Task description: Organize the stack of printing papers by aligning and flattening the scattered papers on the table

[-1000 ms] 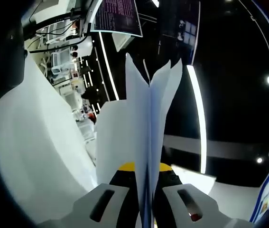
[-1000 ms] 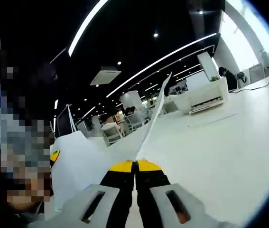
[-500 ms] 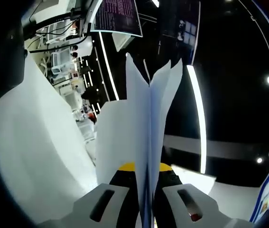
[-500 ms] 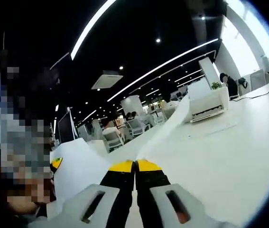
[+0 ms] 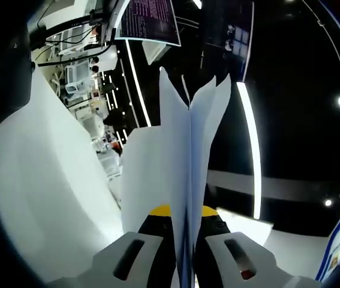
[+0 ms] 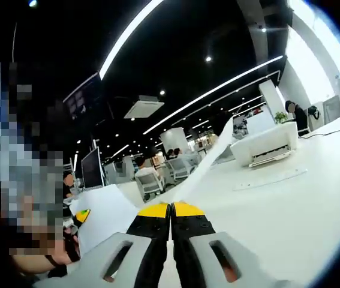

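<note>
In the left gripper view, my left gripper (image 5: 186, 211) is shut on a stack of white printing papers (image 5: 189, 144) that stands edge-on between its yellow-tipped jaws, the sheets fanning apart at the top. A wide curved sheet (image 5: 44, 192) of the same papers bends away on the left. In the right gripper view, my right gripper (image 6: 171, 209) is shut on the papers' edge (image 6: 208, 161), which runs up and right from the jaws. The left gripper's yellow tip (image 6: 83, 215) shows at the left beside the white sheet (image 6: 110, 210). The white table (image 6: 277, 204) spreads to the right.
A white box (image 6: 265, 144) stands on the table's far side, with a thin cable (image 6: 337, 125) behind it and a person (image 6: 297, 114) standing farther back. Office chairs (image 6: 152, 179) and a dark screen (image 6: 92, 167) lie beyond. A monitor (image 5: 149, 21) sits at the top of the left gripper view.
The right gripper view has tilted, and the far end of the paper in its jaws has drooped and curled lower. The left gripper view is unchanged.
</note>
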Demonstrator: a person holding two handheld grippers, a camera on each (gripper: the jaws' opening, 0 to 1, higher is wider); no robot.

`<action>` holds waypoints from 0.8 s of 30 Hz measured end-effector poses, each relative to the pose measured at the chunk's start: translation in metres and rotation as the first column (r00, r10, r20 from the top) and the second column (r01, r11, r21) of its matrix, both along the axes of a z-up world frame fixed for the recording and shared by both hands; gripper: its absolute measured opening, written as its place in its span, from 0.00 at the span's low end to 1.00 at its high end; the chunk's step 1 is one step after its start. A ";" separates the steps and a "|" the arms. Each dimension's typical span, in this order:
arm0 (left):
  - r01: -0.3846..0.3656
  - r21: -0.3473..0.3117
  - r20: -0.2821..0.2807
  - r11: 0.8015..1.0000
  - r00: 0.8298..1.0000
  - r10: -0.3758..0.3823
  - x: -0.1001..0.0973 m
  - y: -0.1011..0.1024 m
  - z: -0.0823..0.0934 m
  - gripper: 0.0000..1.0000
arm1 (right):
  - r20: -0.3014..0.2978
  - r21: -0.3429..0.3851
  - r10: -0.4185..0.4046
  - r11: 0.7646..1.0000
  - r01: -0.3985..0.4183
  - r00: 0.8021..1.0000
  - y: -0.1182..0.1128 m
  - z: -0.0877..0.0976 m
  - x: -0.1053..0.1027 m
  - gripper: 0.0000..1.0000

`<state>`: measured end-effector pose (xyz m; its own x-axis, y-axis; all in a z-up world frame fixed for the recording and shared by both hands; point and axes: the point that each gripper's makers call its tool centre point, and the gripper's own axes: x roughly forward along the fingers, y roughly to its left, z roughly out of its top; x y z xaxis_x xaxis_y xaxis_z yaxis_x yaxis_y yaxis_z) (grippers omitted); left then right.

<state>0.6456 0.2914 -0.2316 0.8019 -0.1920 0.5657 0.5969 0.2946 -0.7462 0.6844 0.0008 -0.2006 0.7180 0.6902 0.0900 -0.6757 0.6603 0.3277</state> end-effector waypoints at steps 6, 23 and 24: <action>0.001 -0.001 0.001 1.000 1.000 -0.001 0.001 0.001 0.000 0.07 | 0.025 0.017 0.018 1.000 -0.019 1.000 0.005 0.014 -0.007 0.00; 0.005 -0.006 0.005 1.000 1.000 -0.005 0.001 0.001 0.001 0.07 | 0.084 0.034 0.083 0.996 -0.086 0.993 0.024 0.044 -0.025 0.00; 0.006 -0.007 0.006 1.000 1.000 -0.006 0.001 0.001 0.001 0.07 | 0.086 0.036 0.085 0.995 -0.089 0.993 0.024 0.045 -0.025 0.00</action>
<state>0.6462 0.2925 -0.2310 0.7976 -0.1926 0.5716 0.6028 0.2863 -0.7447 0.6591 0.0252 -0.1554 0.6441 0.7444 0.1763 -0.7564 0.5852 0.2922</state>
